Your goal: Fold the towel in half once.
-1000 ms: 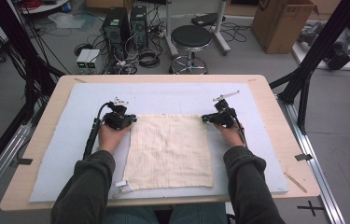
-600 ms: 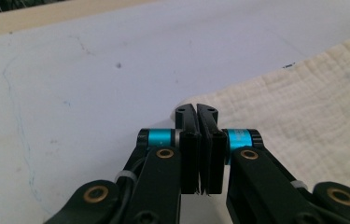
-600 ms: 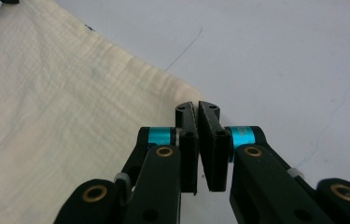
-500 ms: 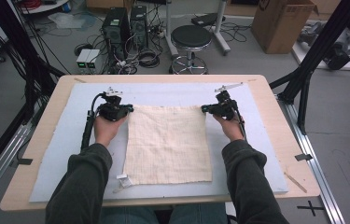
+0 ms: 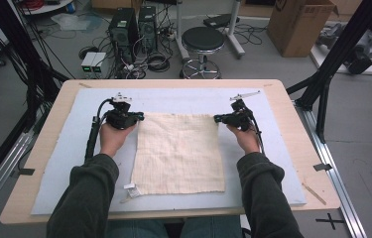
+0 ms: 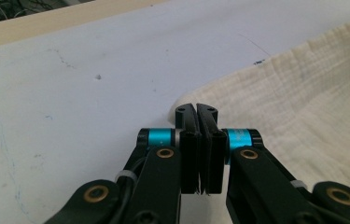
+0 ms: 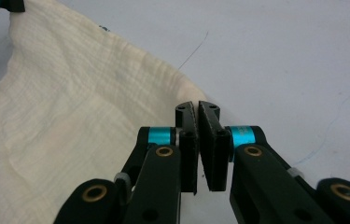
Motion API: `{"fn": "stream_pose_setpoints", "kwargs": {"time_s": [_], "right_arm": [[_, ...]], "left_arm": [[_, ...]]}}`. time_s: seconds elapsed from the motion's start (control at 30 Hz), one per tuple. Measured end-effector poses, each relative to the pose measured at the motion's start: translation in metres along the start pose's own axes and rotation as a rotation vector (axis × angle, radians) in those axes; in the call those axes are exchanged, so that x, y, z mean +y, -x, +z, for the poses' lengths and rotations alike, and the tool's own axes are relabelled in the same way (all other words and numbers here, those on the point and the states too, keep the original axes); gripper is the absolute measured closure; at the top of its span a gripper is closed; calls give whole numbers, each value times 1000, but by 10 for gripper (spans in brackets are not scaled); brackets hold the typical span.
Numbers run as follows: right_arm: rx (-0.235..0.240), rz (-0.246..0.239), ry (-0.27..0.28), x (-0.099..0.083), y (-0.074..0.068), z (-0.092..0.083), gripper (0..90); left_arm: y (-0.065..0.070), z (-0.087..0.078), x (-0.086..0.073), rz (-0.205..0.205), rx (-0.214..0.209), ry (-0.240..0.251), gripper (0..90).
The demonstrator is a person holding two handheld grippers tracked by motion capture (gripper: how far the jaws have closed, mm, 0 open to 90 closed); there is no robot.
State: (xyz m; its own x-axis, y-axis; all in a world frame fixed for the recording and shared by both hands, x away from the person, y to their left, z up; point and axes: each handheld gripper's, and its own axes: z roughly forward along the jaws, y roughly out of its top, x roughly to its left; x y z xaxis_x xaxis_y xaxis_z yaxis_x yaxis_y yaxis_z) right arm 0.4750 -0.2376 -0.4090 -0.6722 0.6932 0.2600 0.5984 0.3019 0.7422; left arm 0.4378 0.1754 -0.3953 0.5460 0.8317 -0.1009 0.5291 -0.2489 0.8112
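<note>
Where the desk (image 5: 292, 148) carries everything, a pale blue-grey mat (image 5: 64, 168) covers most of its wooden top, and on that mat a cream cloth (image 5: 178, 151) lies spread flat, reaching from between the two grippers back toward the person's side. Its far edge runs from one pair of jaws to the other, so each gripper sits at a far corner of the cloth. The person's dark-sleeved forearms come in from the near edge, one on either side of the cloth.

The left gripper (image 5: 139, 117) has its jaws closed on the far left corner of the cloth; in the left gripper view the two black pads stand pressed together with the cloth's corner (image 6: 182, 105) just behind and around their tips, the fabric spreading away to the right of the jaws and bare mat to their left. The right gripper (image 5: 217, 118) likewise has its jaws closed on the far right corner; in the right gripper view the tips meet with only a thin slit lower down, the cloth (image 7: 70, 121) spreads to the left of the jaws, and bare mat lies to their right and ahead.

Near the cloth's near left corner, well away from both pairs of jaws, a small white tag (image 5: 131, 189) lies on the mat
</note>
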Motion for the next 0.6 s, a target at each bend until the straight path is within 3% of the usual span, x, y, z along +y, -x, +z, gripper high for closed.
{"fn": "stream_pose_setpoints", "kwargs": {"time_s": [0.17,0.3,0.6], "right_arm": [[28,-22,22,2,-6,-5,864],[38,-28,8,2,-10,-8,864],[53,-40,14,-2,-16,-15,863]], "left_arm": [[2,-3,-7,-20,-13,26,876],[1,-8,-15,-45,-33,43,876],[3,-18,-21,-42,-55,66,876]]}}
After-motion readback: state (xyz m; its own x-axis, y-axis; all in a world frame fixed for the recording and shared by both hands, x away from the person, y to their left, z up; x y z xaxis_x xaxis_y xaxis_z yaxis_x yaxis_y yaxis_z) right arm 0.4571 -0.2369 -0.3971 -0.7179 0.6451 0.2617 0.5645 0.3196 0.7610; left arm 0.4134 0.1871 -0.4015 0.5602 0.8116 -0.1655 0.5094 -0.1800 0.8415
